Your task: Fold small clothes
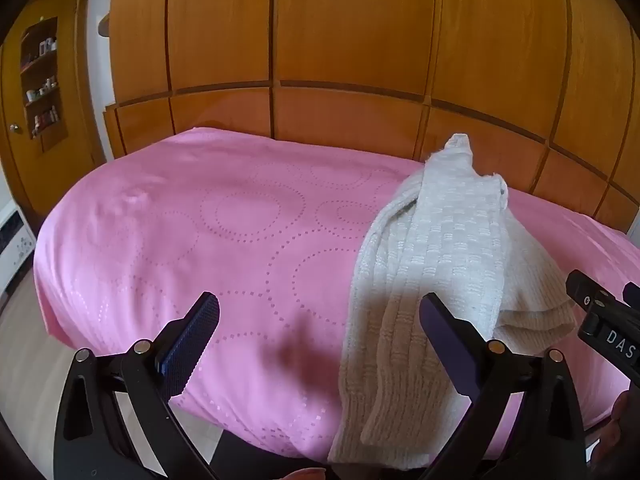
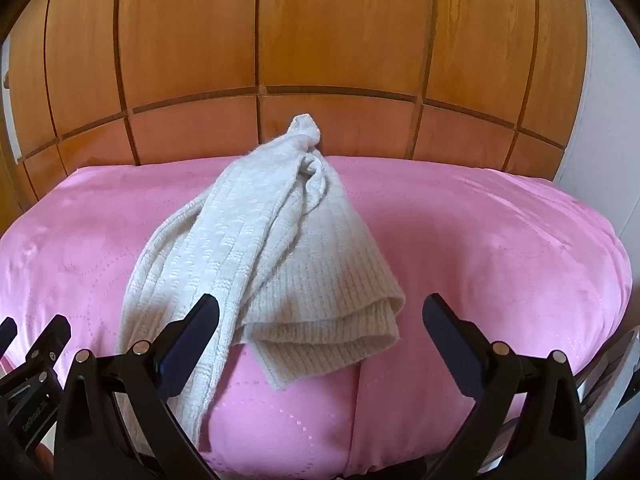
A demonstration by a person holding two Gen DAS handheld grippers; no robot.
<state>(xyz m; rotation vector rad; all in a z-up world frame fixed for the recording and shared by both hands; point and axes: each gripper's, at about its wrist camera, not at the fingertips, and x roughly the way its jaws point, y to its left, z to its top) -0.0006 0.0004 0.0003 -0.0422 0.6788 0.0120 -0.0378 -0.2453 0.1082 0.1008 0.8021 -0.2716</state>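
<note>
A cream knitted garment (image 1: 436, 256) lies crumpled in a long heap on the pink bedspread (image 1: 200, 232), with one end hanging over the near edge. It shows in the right wrist view (image 2: 272, 248) in the middle of the bedspread (image 2: 500, 248). My left gripper (image 1: 320, 312) is open and empty, above the near edge, with its right finger over the garment. My right gripper (image 2: 320, 312) is open and empty, just in front of the garment's ribbed hem (image 2: 332, 336). The right gripper's tip shows at the right of the left wrist view (image 1: 600, 316).
A wooden panelled wardrobe (image 1: 340, 40) stands right behind the bed. A wooden door with shelves (image 1: 40, 80) is at the far left. A white appliance (image 1: 12, 240) stands on the floor to the left of the bed. A white wall (image 2: 600, 100) is at the right.
</note>
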